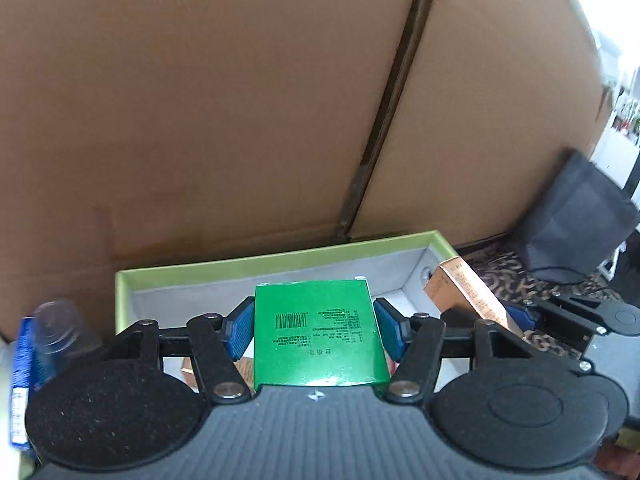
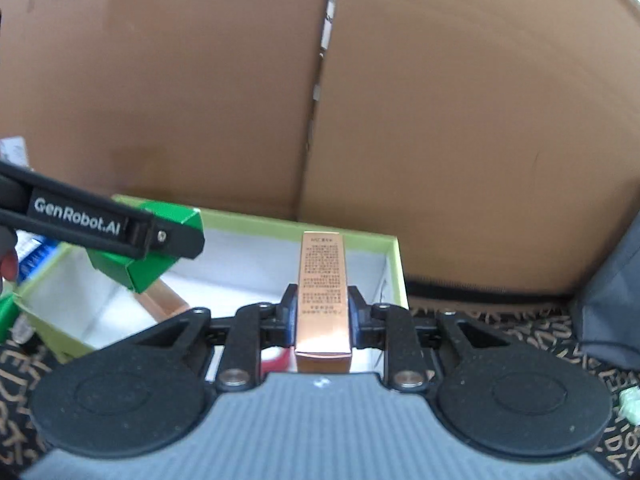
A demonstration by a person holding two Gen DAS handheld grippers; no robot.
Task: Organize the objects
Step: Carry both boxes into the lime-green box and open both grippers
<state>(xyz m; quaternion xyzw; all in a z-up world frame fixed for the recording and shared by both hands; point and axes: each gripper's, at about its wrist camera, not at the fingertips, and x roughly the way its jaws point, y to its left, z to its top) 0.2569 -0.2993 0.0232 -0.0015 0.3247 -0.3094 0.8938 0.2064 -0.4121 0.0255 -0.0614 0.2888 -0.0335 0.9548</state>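
My left gripper (image 1: 316,324) is shut on a flat green box (image 1: 320,332) with a barcode, held above a light-green open tray (image 1: 280,260) with a white inside. My right gripper (image 2: 322,312) is shut on a slim copper-coloured carton (image 2: 322,292), also over the light-green tray (image 2: 396,264), near its right end. In the right wrist view the left gripper's finger (image 2: 120,228) and the green box (image 2: 156,256) hang over the tray's left half. In the left wrist view the copper carton (image 1: 468,292) shows at the tray's right end. Another copper box (image 2: 164,300) lies inside the tray.
Tall brown cardboard panels (image 1: 200,120) stand right behind the tray. A dark bag (image 1: 576,216) sits at the right on a patterned cloth (image 2: 520,332). A clear plastic cup (image 1: 56,324) and blue packaging (image 1: 24,356) stand left of the tray. A small pale-green scrap (image 2: 630,398) lies at the far right.
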